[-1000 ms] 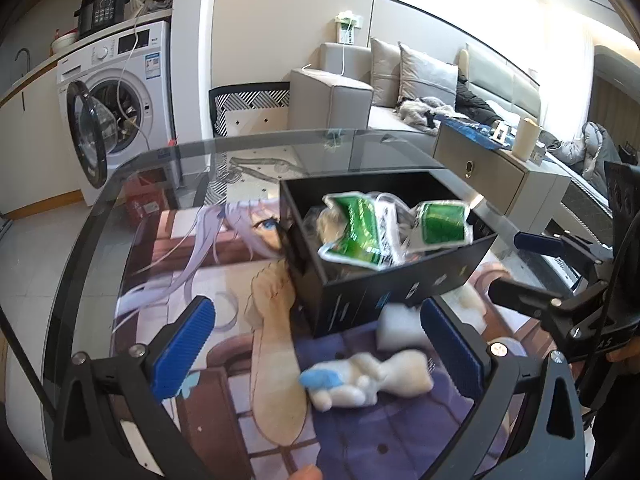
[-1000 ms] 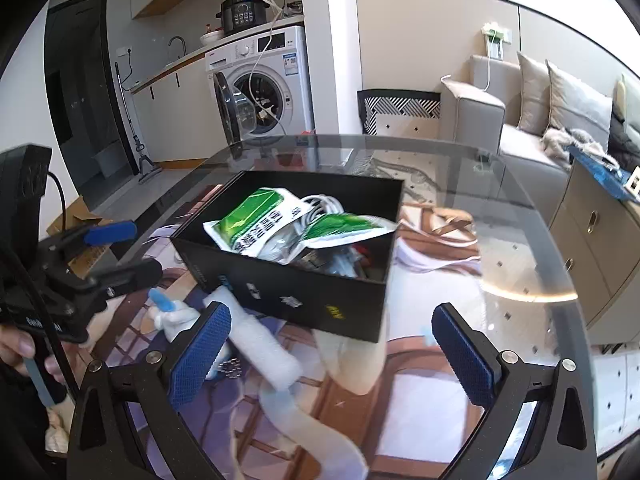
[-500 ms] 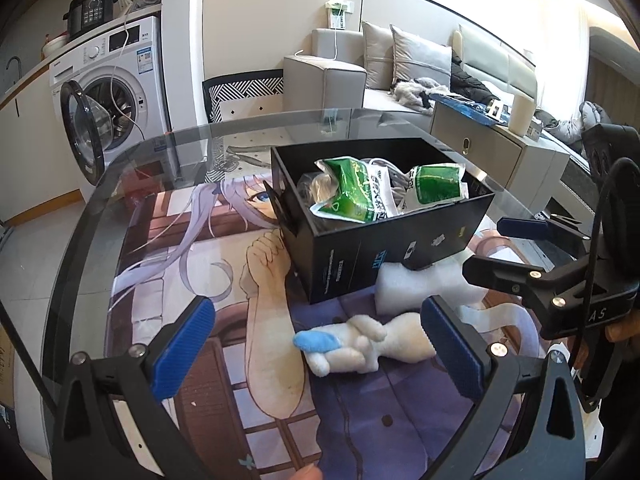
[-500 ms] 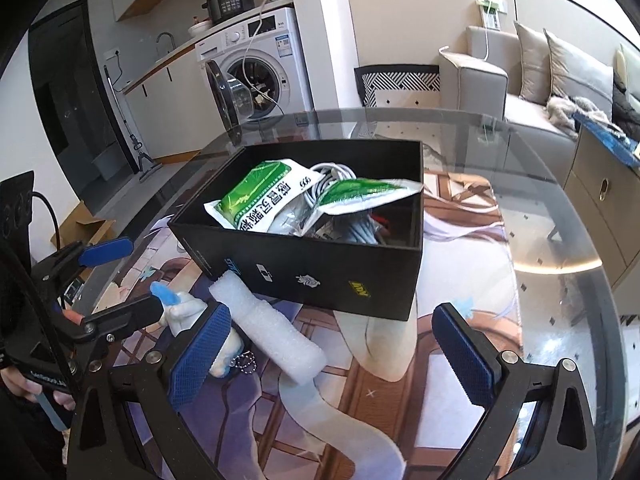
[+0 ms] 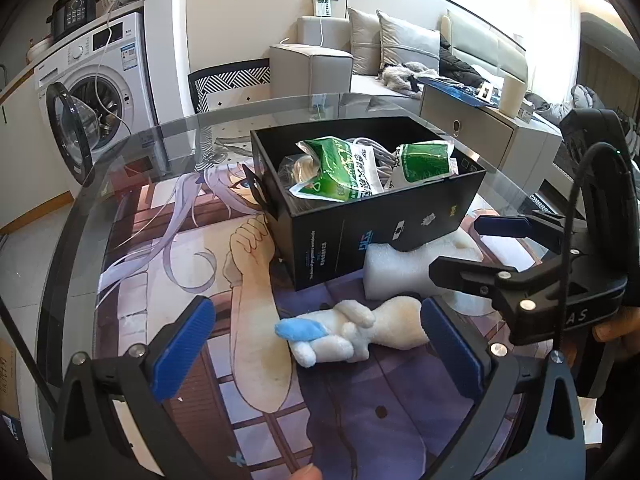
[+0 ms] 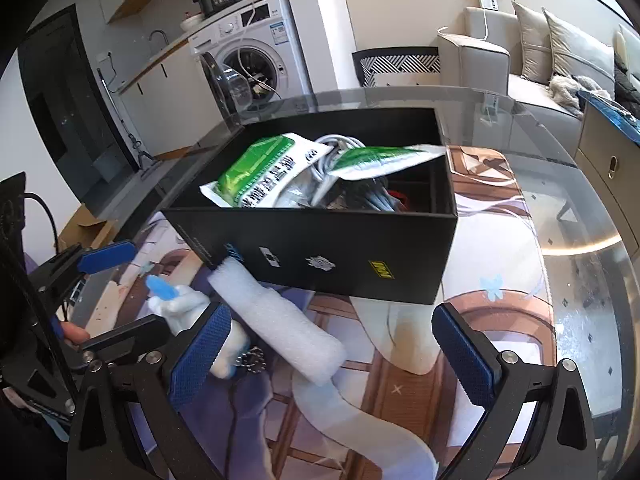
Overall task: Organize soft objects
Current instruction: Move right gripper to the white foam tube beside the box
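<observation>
left gripper (image 5: pixel 316 344) spread over plush (image 5: pixel 352 334) | right gripper (image 6: pixel 336 344) spread, empty | advice: pinch plush mid-body, clear foam (image 6: pixel 276 320), drop in box (image 6: pixel 320 248)

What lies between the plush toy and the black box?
The white foam block, seen in the left wrist view, lies between the plush toy and the black box.

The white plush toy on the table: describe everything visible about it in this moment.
The plush toy is a small white stuffed figure with a cream end and a light blue tip, fuzzy fabric by its look. It lies on its side on the printed mat, in front of the black box and beside the white foam block. A small metal chain shows at its cream end in the right wrist view. It lies between the open fingers of the left gripper; neither pad touches it.
</observation>
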A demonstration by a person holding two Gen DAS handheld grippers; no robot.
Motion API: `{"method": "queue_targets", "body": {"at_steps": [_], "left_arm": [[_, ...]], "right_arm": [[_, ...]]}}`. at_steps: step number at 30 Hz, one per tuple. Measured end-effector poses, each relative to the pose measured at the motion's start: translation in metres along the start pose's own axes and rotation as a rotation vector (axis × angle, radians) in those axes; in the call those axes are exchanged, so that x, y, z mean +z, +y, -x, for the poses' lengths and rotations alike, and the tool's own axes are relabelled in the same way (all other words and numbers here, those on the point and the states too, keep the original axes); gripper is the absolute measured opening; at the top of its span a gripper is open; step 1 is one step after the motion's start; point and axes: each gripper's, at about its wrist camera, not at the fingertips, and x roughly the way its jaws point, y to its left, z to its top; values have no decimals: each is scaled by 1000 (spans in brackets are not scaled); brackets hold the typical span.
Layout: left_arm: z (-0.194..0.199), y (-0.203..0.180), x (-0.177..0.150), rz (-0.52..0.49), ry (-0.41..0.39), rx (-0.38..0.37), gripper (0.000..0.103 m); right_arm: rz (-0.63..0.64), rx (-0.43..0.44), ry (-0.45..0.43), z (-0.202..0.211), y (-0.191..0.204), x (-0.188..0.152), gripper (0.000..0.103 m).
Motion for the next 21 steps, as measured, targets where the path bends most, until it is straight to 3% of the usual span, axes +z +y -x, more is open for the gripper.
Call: {"method": "queue_targets", "body": {"at_steps": [14,21], "left_arm": [[-3,1,-2,1,13,-2,103],[-5,0,-3,-1,20,-3,103]], "right_arm": [[13,-22,7,13,-24,0,102],[18,7,18,8,-19,-2,102]]}}
